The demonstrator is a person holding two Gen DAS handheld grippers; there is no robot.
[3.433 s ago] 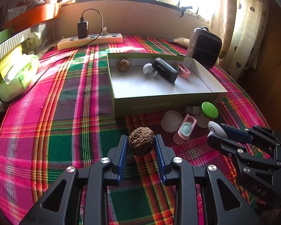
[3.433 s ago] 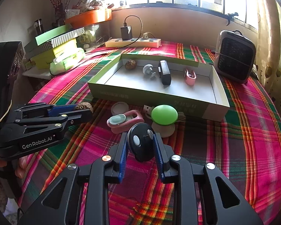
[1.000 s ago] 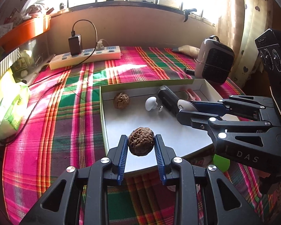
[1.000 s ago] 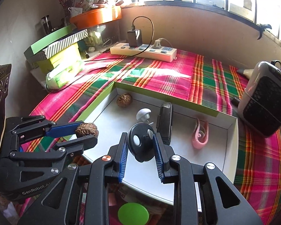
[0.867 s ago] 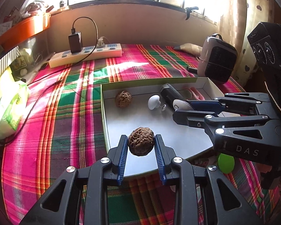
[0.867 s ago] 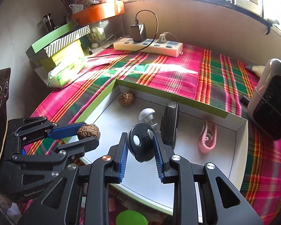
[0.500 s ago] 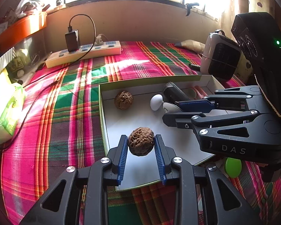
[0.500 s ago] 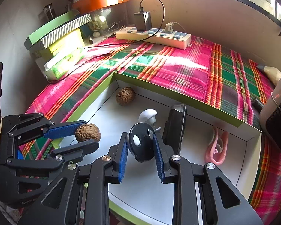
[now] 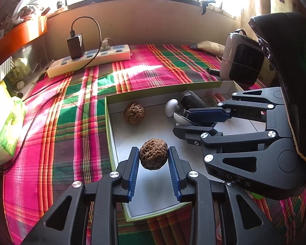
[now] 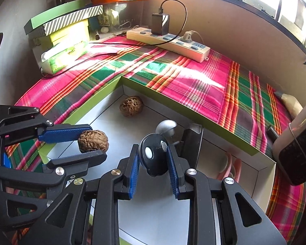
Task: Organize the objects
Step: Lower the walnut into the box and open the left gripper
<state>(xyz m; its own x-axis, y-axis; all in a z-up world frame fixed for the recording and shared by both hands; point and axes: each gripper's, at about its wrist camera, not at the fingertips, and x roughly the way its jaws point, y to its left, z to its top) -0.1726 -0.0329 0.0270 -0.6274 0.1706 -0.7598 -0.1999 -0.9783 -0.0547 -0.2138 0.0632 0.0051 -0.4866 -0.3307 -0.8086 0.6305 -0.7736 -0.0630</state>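
Note:
My left gripper is shut on a brown wrinkled walnut, held over the near left part of the green-rimmed box. The same walnut shows in the right wrist view between the left gripper's fingers. My right gripper is shut on a small black round device with a white button, above the box floor. From the left wrist view the right gripper reaches in from the right. Inside the box lie a second walnut, a white mushroom-shaped knob, a black block and a pink clip.
A plaid cloth covers the round table. A white power strip with a charger lies at the back, a small heater at the right, a tissue pack and stacked boxes at the left. A green item lies near the box front.
Both grippers have come forward over the box with their objects still held. The right gripper has moved further in and rolled, now close to the white knob and black block.

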